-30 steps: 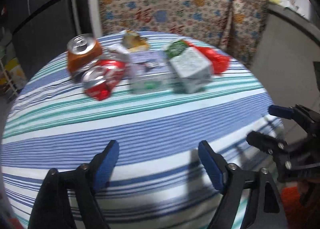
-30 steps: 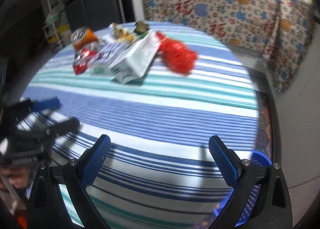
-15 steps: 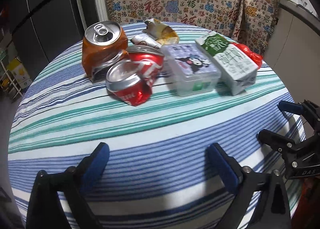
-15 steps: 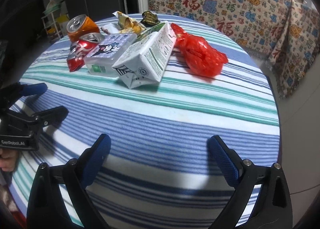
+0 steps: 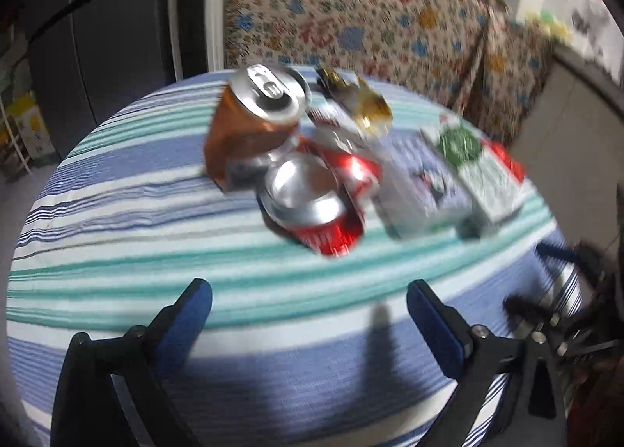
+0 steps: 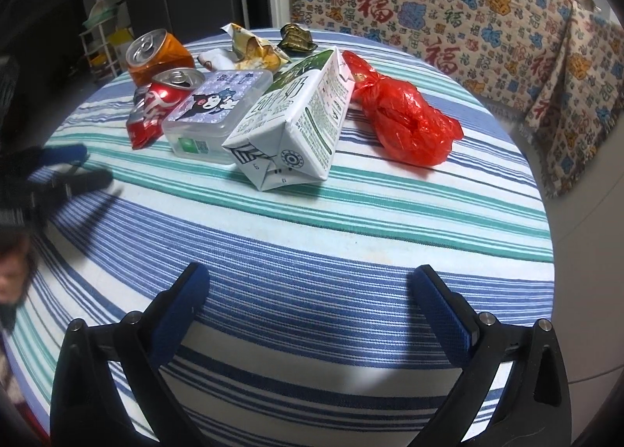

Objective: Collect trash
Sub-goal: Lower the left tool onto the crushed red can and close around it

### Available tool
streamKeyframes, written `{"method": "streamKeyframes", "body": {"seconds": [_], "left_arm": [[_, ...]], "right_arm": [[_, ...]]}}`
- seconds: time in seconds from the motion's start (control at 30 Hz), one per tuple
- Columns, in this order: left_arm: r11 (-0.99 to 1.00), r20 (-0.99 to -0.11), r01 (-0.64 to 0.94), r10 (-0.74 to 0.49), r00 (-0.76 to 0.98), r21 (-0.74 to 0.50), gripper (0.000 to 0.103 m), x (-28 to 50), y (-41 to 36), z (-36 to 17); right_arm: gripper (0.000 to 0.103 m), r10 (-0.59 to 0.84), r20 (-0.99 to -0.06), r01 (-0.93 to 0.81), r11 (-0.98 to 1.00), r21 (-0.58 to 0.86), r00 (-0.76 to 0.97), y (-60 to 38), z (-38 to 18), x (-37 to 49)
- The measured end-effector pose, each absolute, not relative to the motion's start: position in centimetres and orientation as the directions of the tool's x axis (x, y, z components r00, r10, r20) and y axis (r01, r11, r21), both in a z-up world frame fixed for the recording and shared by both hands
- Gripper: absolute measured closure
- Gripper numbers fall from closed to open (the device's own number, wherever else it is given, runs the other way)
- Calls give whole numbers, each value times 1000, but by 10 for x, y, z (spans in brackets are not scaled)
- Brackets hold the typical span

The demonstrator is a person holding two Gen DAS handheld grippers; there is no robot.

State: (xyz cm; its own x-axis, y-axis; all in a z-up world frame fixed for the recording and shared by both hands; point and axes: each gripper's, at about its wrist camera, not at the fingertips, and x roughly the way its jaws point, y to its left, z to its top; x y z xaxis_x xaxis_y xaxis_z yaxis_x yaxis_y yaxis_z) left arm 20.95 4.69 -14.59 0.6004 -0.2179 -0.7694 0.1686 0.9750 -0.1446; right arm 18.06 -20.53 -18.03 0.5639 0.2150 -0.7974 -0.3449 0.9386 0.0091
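Note:
Trash lies on the far half of a round striped table (image 6: 351,236): an orange can (image 5: 253,123) (image 6: 156,53), a crushed red can (image 5: 316,205) (image 6: 160,107), a clear plastic box (image 5: 421,189) (image 6: 214,115), a green-and-white milk carton (image 5: 479,166) (image 6: 300,119), a red plastic bag (image 6: 405,119) and crumpled wrappers (image 5: 358,103) (image 6: 257,47). My left gripper (image 5: 308,310) is open and empty, just short of the crushed red can. My right gripper (image 6: 308,295) is open and empty, over the near blue stripes, short of the carton.
A patterned cloth (image 6: 448,6) hangs behind the table. A dark cabinet (image 5: 97,37) stands at the back left, with a white rack (image 6: 101,37) beside it. The table edge drops off at the right (image 6: 546,220). Each gripper shows at the side of the other's view.
My left gripper has moved forward toward the cans, which now look larger and blurred. My right gripper has edged a little closer to the carton. Both stayed open.

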Motion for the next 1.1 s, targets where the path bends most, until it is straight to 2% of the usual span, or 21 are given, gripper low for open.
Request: {"method": "streamKeyframes", "body": {"seconds": [0.17,0.3,0.4,0.53,0.7,0.73,0.77,0.8,0.97,1.1], "left_arm": [[971,-760,222,-209,615,-87,2,229,45,-142],[962,-757,251,-242,607,-106,2,245,49,-144],[955,-761,295,-221,610,-41,2,255,39,-148],[941,-761,327,-275,588,-87,1,265,41,-151],[934,-762,350,-274,586,-66,3,280,35,-151],[932,-758,357,-279,589,-65,6,280,35,-150],[927,-756,368,-291,587,-71,24,281,34,-150],[924,-754,374,-298,585,-75,28,279,33,-149],[935,-757,351,-266,597,-51,34,251,32,-147],[937,-773,345,-262,577,-60,34,216,30,-144]], "right_arm": [[0,215,-797,-345,938,9,564,-205,-181,181],[0,215,-797,-345,938,9,564,-205,-181,181],[0,215,-797,-346,938,9,564,-205,-181,181],[0,215,-797,-345,939,9,565,-205,-181,181],[0,215,-797,-345,939,9,565,-205,-181,181],[0,215,-797,-345,939,9,565,-205,-181,181],[0,215,-797,-345,939,9,565,-205,-181,181],[0,215,-797,-345,939,8,565,-205,-181,181],[0,215,-796,-345,939,8,565,-204,-182,181],[0,215,-796,-345,939,8,566,-204,-182,181]]}}
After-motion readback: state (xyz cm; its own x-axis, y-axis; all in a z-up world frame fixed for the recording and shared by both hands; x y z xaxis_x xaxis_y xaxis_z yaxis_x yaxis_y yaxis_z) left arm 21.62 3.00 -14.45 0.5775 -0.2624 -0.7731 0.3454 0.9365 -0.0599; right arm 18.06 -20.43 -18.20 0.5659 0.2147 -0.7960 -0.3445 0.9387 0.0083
